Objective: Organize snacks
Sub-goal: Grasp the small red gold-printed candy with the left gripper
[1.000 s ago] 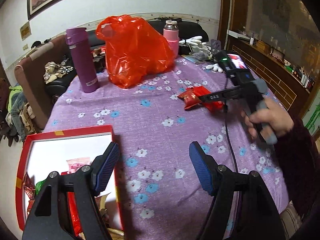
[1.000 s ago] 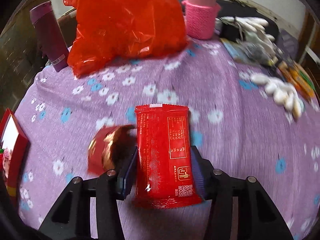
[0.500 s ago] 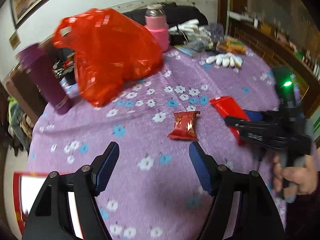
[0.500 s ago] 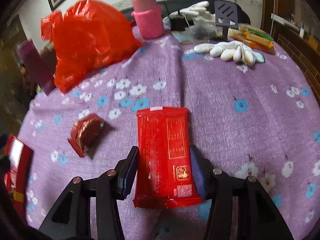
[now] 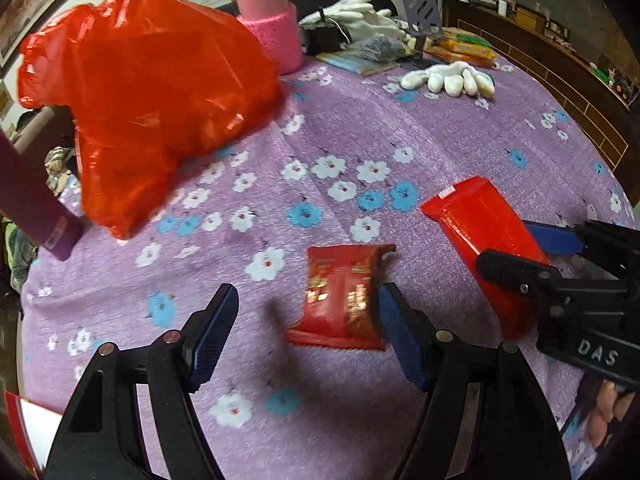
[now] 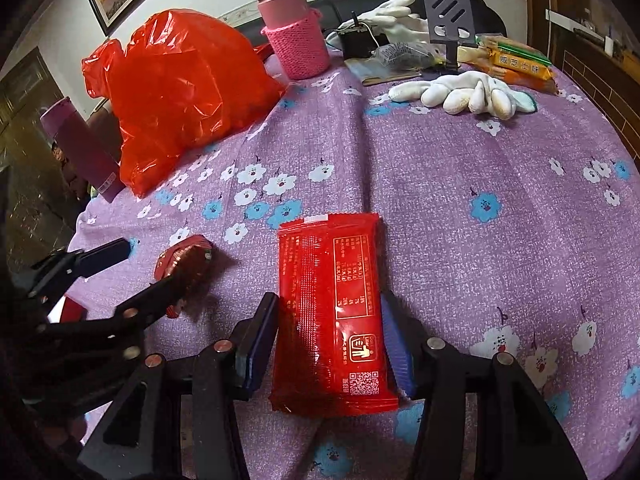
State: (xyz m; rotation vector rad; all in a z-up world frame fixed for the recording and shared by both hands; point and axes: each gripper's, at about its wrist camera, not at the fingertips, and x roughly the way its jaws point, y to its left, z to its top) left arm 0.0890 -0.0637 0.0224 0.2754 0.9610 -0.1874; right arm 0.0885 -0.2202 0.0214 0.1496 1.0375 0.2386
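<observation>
A small red-and-gold snack packet [image 5: 340, 296] lies on the purple flowered tablecloth [image 5: 360, 128]. My left gripper [image 5: 304, 336] is open, its fingers on either side of the packet's near end; the packet sits by the right finger. It also shows in the right wrist view [image 6: 184, 264]. My right gripper [image 6: 324, 344] is shut on a long red snack pack [image 6: 332, 304], held just above the cloth; the pack also shows in the left wrist view [image 5: 480, 224]. A corner of the red box [image 5: 16, 428] shows at the lower left.
A red plastic bag [image 5: 148, 92] stands at the back left, with a purple flask [image 5: 32, 200] beside it. A pink-sleeved bottle [image 5: 268, 20], white gloves [image 5: 448, 78], a phone stand [image 6: 448, 20] and orange snack packs [image 6: 516, 62] lie at the back right.
My left gripper has swung right from the red box and come down around the small packet. My right gripper has pulled back with the long red pack in it.
</observation>
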